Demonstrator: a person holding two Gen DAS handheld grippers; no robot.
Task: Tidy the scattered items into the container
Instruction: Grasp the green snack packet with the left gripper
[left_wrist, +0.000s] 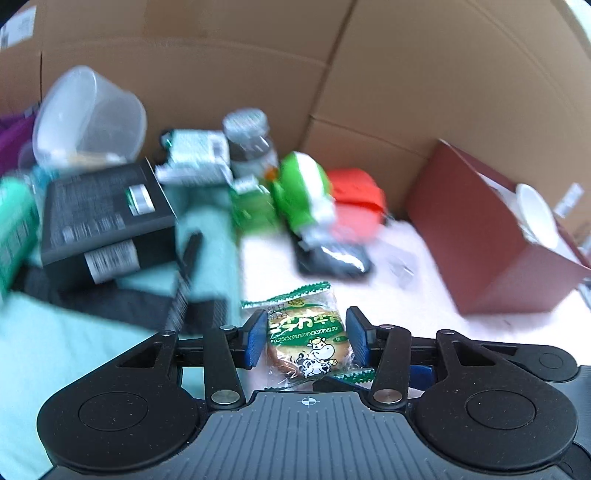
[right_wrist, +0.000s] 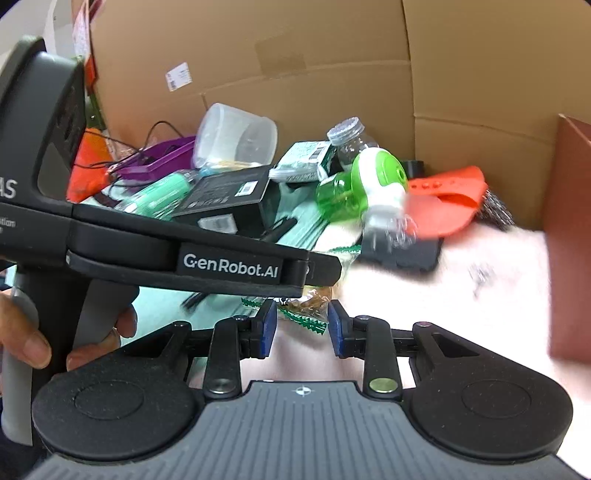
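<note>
The biscuit packet (left_wrist: 309, 341) sits low in the middle of the left wrist frame, between the blue pads (left_wrist: 255, 339) of the left gripper (left_wrist: 306, 339); the pads stand close on either side of it, and whether they press it cannot be told; in the right wrist view the same packet (right_wrist: 306, 302) lies just above the right gripper (right_wrist: 301, 325), whose jaws are apart with nothing between them, and the left tool's black body crosses the frame from the left over the packet. Behind, in the upper half of both frames, lies a blurred heap: a black box (left_wrist: 107, 218) at left, a clear tub (left_wrist: 88, 114) at upper left, a jar (left_wrist: 251, 144) near centre, a green and white bottle (left_wrist: 303, 192), an orange piece (left_wrist: 356, 201); a dark red box (left_wrist: 491, 236) stands at right; cardboard walls (left_wrist: 258, 55) rise at the back.
</note>
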